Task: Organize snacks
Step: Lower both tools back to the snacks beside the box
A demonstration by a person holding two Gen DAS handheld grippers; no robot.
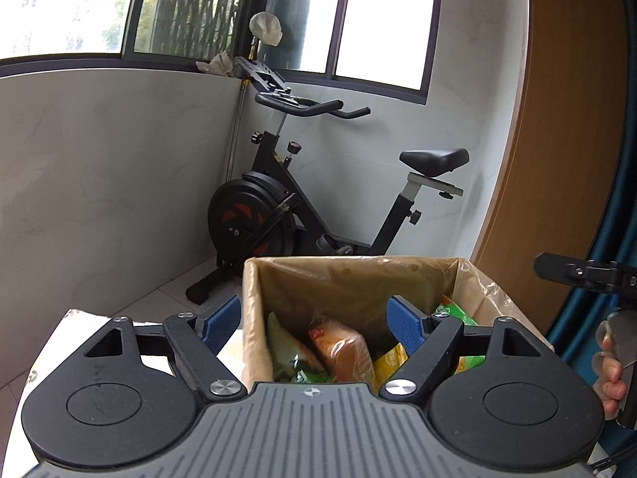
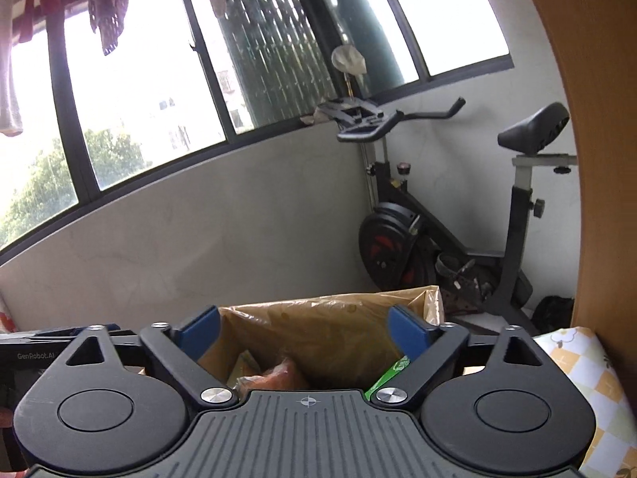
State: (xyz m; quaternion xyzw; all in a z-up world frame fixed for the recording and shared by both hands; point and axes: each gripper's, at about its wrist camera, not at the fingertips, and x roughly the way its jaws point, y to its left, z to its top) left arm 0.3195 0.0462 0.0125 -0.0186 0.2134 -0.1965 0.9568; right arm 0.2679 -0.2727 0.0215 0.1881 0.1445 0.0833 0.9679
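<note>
Left wrist view: the left gripper [image 1: 316, 316] stands with its jaws wide and nothing between the 2 blue pads [image 1: 219, 324], poised at the near rim of a cardboard box [image 1: 254, 318] lined with a clear plastic bag [image 1: 487, 292]. The left pad lies outside the box's left wall; the right pad hangs over the opening. Inside, low against the bottom, lie the snacks: an orange-brown wrapped packet [image 1: 342, 352], green packets [image 1: 454, 312] toward the right wall, and a yellow packet [image 1: 392, 360] between them. The upper part of the box interior is unfilled. At the right edge, a hand [image 1: 611, 370] grips the handle of the other tool. Beyond the box stands an exercise bike [image 1: 318, 207] in the corner under the windows [image 1: 382, 20], with bare floor tile [image 1: 167, 298] to its left.

Right wrist view: the right gripper [image 2: 304, 332] has its jaws spread wide, empty, above the same box [image 2: 318, 330]; an orange packet [image 2: 278, 374] and a green packet [image 2: 392, 372] show below. A checked cloth [image 2: 589, 366] lies just right of the box, beside a wooden panel [image 2: 597, 119].
</note>
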